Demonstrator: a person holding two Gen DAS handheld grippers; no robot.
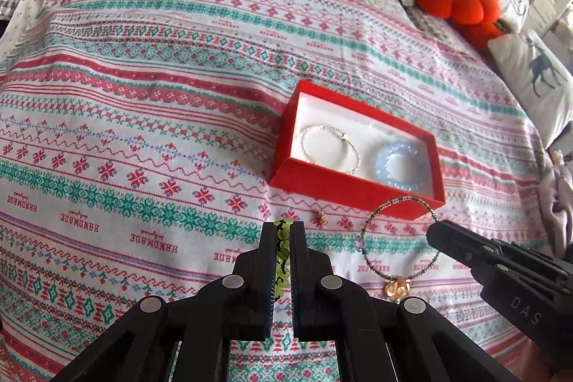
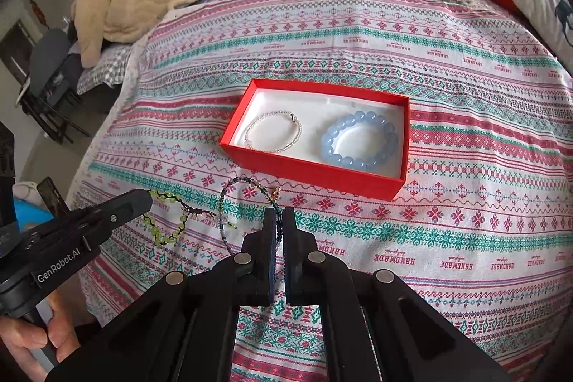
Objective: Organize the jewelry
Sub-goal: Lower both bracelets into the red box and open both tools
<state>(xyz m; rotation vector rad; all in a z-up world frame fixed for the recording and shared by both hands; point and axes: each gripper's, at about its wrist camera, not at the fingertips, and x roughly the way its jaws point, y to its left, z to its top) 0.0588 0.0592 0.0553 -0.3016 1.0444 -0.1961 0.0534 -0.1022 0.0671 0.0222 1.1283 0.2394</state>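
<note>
Left wrist view: left hand-held gripper (image 1: 283, 231) clenched on the green bracelet (image 1: 282, 253), pinched edge-on between the pads. Right wrist view shows the rest of that bracelet (image 2: 166, 221) hanging slack from the fingertips down to the bedspread (image 2: 465, 203); judged a lift in progress, with the pinch on one bead run so the loop dangles free.

Right hand-held gripper (image 2: 279, 221) clenched on the dark bracelet (image 2: 243, 203), gripped at its rim, loop standing open toward the box. In the left view the loop (image 1: 397, 238) lies mostly on the bedspread, gold charm (image 1: 395, 289) at the near side, pale lilac charm at the left.

Red box (image 2: 311, 172): open, rigid card walls, white liner. Already inside, side by side and not touching: silver bracelet (image 2: 274, 133), thin and fine-linked, at the left; blue bracelet (image 2: 360, 144), chunky translucent round beads, at the right. Free liner is scarce, mostly the far strip.

A small gold piece (image 1: 319, 216) sits loose on the bedspread just before the box; type unclear.

Green bracelet: small glassy beads on dark knotted cord, limp. Dark bracelet: tiny beads, holds its round shape. Bedspread: woven, soft, wrinkled, so things could snag.
</note>
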